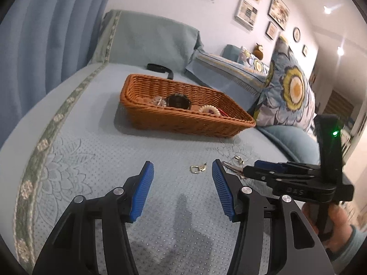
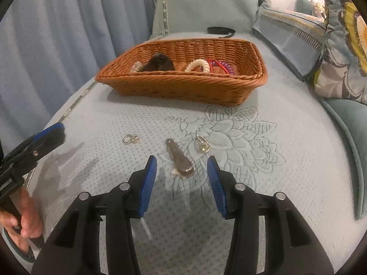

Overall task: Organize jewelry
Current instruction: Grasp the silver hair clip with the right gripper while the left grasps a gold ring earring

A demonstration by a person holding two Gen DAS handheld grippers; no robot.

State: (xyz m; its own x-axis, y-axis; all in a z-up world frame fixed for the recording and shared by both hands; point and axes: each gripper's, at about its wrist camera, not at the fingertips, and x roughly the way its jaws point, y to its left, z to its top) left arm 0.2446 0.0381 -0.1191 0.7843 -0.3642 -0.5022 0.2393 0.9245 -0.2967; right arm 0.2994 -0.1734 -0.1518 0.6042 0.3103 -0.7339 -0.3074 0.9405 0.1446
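Note:
A brown wicker basket sits on the pale blue bed cover and holds a dark round piece, a cream bracelet and red and purple coils. Three loose pieces lie on the cover in front of it: a small gold clasp, a flat metal hair clip and a gold earring. My left gripper stands open just short of the gold clasp, nothing between its pads. My right gripper is open, its blue pads either side of the hair clip without touching it.
A black strap lies behind the basket. Flowered pillows and a folded blanket rise on the right. Blue curtains hang on the left, beyond the bed's edge. A hand holds the right gripper's handle.

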